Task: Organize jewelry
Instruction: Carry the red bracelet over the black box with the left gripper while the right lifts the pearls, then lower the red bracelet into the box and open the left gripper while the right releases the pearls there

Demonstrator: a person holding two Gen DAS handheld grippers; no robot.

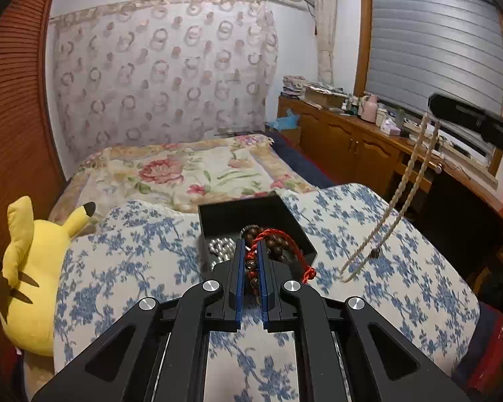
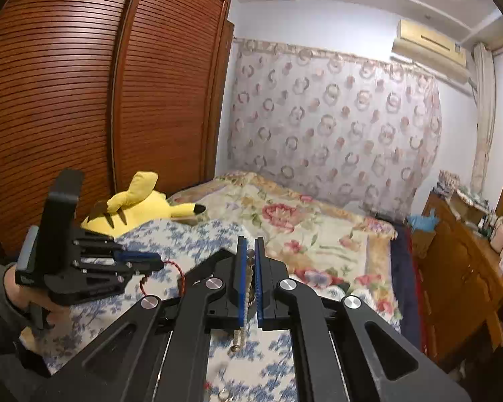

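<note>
A black box (image 1: 238, 211) stands open on a blue-flowered cushion (image 1: 134, 268). A brown bead bracelet (image 1: 275, 249) and silver beads (image 1: 218, 246) lie inside it. My left gripper (image 1: 250, 244) hangs just over the box's near edge, shut on a red cord bracelet (image 1: 286, 238) that loops out to the right. At the upper right, my right gripper (image 1: 434, 107) is shut on a cream bead necklace (image 1: 402, 184) whose two strands hang down to the cushion. In the right wrist view the necklace (image 2: 250, 268) runs between the right gripper's (image 2: 250, 241) pads. The left gripper (image 2: 157, 263) trails the red cord (image 2: 181, 276).
A yellow plush toy (image 1: 26, 268) lies at the cushion's left, against a wooden wardrobe (image 2: 67, 100). A flowered quilt (image 1: 191, 171) covers the bed behind. A wooden cabinet (image 1: 352, 140) crowded with bottles and boxes runs along the right under the window. A hand (image 2: 13, 288) holds the left gripper.
</note>
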